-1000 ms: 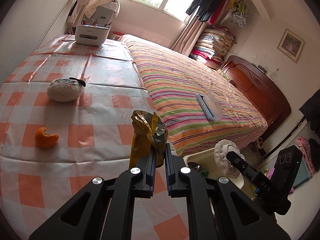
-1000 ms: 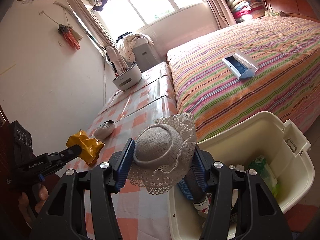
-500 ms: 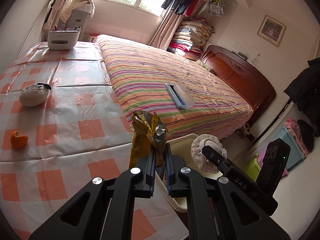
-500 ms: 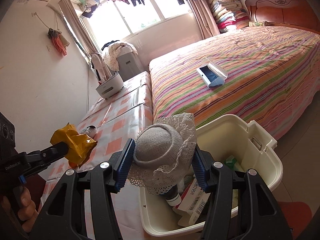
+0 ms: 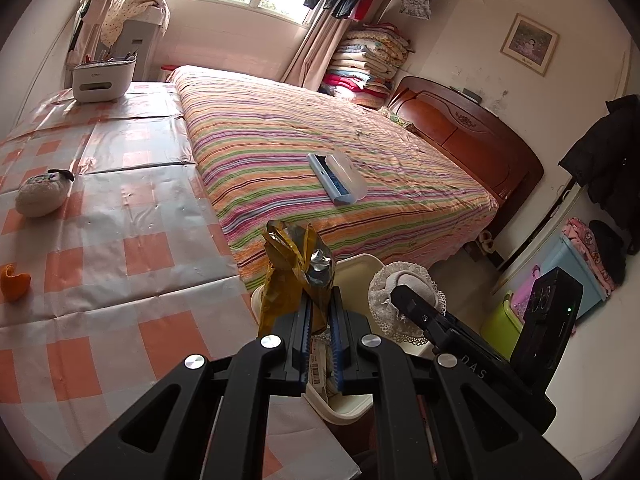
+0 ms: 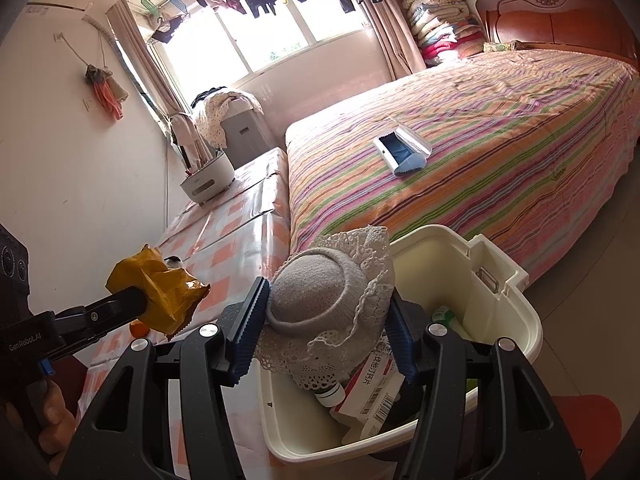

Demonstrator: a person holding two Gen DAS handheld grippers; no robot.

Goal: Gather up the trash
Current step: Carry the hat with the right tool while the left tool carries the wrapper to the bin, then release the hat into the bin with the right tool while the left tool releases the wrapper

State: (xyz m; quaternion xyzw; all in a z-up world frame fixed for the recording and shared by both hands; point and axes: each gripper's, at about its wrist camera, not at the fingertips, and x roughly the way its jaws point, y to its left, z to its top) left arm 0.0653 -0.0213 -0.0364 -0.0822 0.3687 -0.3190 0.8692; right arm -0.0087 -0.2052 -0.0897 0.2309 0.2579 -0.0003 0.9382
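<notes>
While left gripper (image 5: 319,312) clamps a yellow wrapper (image 5: 294,276), right gripper (image 6: 326,320) grips a lace-brimmed hat (image 6: 328,312), cream bin (image 6: 516,320) at four o'clock

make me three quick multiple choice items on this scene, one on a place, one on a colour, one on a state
1. Where does the orange peel lie?
A. on the checked tablecloth
B. on the bed
C. in the bin

2. What colour is the wrapper in the left hand-held gripper?
A. blue
B. yellow
C. white

3. How does the right hand-held gripper stand?
A. shut on nothing
B. open and bare
C. clamped on the lace-trimmed hat

Key: 1 A, the peel sits on the checks; 2 B, the foil shows yellow; 3 C, both pads press the hat above the bin.
</notes>
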